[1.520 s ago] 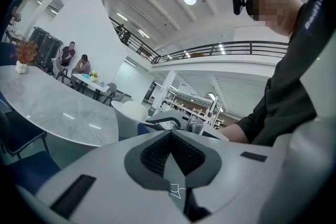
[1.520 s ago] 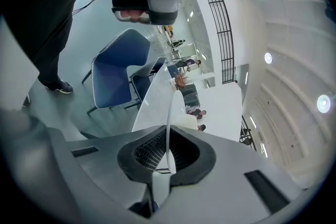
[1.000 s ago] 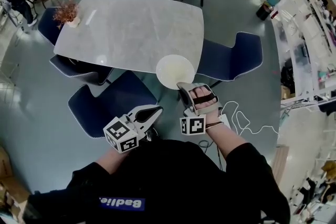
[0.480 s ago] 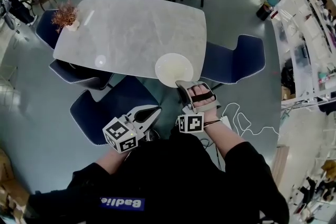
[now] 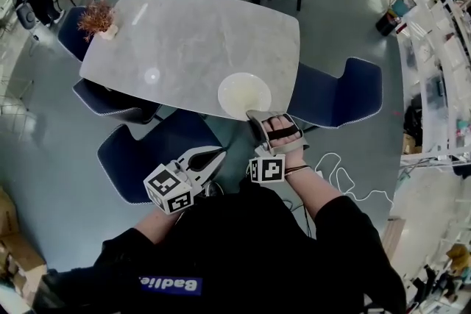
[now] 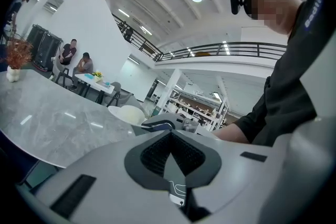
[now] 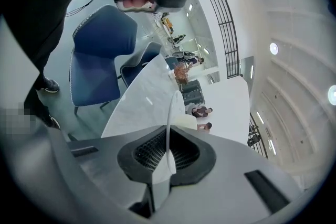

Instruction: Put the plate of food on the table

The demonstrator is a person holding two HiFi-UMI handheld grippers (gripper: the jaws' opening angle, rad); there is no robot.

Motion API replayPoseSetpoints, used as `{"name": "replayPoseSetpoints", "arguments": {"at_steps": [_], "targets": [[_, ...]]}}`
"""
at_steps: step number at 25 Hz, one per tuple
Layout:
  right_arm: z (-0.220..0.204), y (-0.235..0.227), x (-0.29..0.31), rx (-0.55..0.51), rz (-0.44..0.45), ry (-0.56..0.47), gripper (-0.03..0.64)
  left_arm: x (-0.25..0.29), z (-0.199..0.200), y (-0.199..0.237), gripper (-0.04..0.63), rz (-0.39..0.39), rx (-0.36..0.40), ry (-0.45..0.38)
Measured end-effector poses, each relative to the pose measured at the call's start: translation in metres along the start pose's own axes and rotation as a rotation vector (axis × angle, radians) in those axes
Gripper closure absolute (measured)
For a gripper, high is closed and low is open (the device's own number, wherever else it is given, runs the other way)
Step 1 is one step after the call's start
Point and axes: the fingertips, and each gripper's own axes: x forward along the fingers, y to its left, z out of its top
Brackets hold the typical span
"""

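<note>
Plate (image 5: 244,94), pale and round, sits at the near edge of the surface (image 5: 184,40), most of it over the grey marble top and its near rim reaching just past the edge. We cannot tell whether it rests on the top or hangs just above it, and we cannot make out what lies on it. Our right gripper (image 5: 255,116) is clenched on that near rim; in the right gripper view the plate (image 7: 169,123) shows edge-on as a thin white line pinched between the two dark pads (image 7: 149,152), with the surface (image 7: 144,105) running away behind it.

Our left gripper (image 5: 219,154) is held near the body, left of the right one and well apart from the plate, over the seat of a blue chair (image 5: 158,147). In the left gripper view its jaws are pressed together with nothing between them, and beyond them we see the plate (image 6: 128,113) and the right gripper (image 6: 160,124) at the edge of the surface (image 6: 52,118).

Further out, a small pot of dried reddish plant (image 5: 97,17) stands on the far left corner of the surface. Another blue chair (image 5: 338,92) stands at the right end, and two more (image 5: 103,95) are tucked in on the left. A white cable (image 5: 346,176) lies looped on the floor to our right.
</note>
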Motion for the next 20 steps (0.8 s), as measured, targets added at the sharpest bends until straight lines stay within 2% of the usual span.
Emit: {"name": "replayPoseSetpoints", "arguments": {"at_steps": [6, 20], "targets": [[-0.025, -0.003, 0.028, -0.02, 0.024, -0.046, 0.598, 0.029, 0.012, 0.009, 0.588, 0.057, -0.013, -0.014], [-0.079, -0.001, 0.119, -0.064, 0.084, -0.143, 0.598, 0.072, 0.034, 0.037, 0.588, 0.253, -0.031, -0.041]]}}
